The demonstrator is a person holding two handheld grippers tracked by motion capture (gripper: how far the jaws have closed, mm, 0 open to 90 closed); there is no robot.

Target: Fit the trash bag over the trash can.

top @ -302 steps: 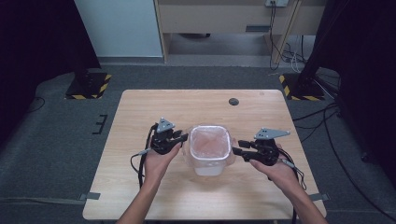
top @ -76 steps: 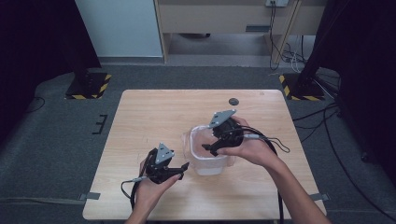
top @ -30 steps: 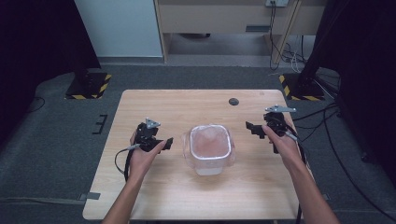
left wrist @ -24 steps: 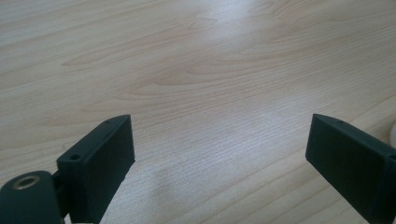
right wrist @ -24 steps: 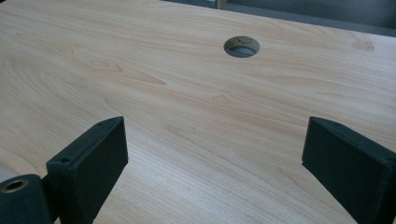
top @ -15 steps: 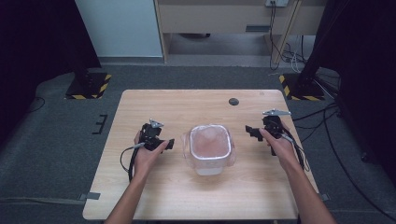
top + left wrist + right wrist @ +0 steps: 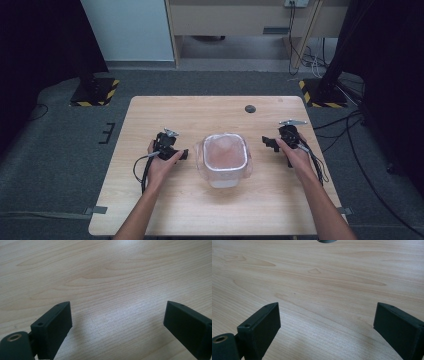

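Both claws slightly lower and nearer the container than half a second ago, container unmoved.

High view: clear plastic container (image 7: 224,159) with pinkish contents at mid tabletop (image 7: 165,115); left claw (image 7: 183,154) just beside its left wall, apart from it; right claw (image 7: 265,142) near its right side, also apart; small dark disc (image 7: 250,108) well behind, near the far edge. Left gripper view: left claw (image 7: 117,322) spread wide, released, bare wood grain between the jaws. Right gripper view: right claw (image 7: 327,323) likewise spread and gripping nothing, dark disc (image 7: 326,241) at the top edge.
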